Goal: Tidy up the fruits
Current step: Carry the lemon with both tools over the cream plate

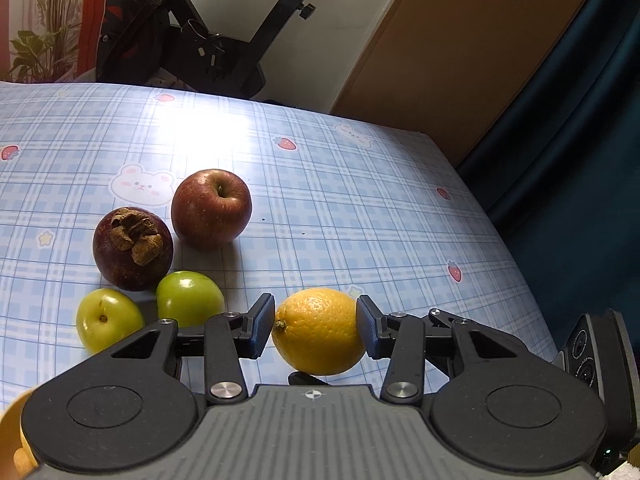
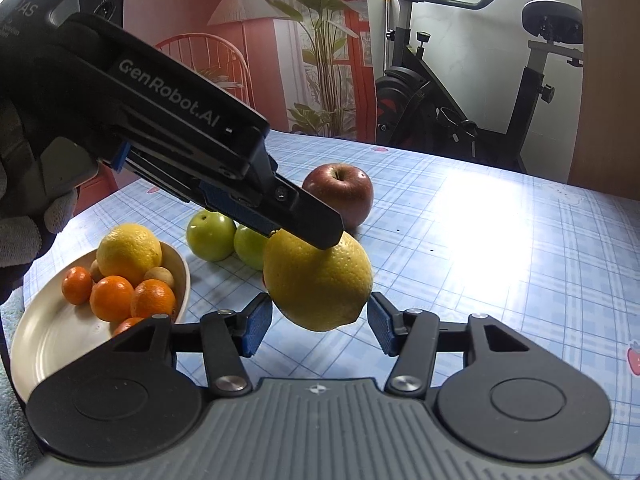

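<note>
lemon (image 1: 318,330) | clamped btwn left gripper (image 1: 316,330) fingers | right gripper (image 2: 319,322) fingers apart, just beside

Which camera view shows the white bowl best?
The right wrist view: the bowl is at lower left, holding a lemon and small oranges. The left wrist view shows at most a yellow sliver at its lower left corner.

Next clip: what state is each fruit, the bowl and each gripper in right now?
left gripper: shut on the lemon.
lemon: clamped between the left pads.
right gripper: open, pads flanking the lemon.
red apple: resting upright, untouched.
mangosteen: resting, untouched.
green fruits: resting side by side.
bowl: partly filled with a second lemon and oranges.
</note>
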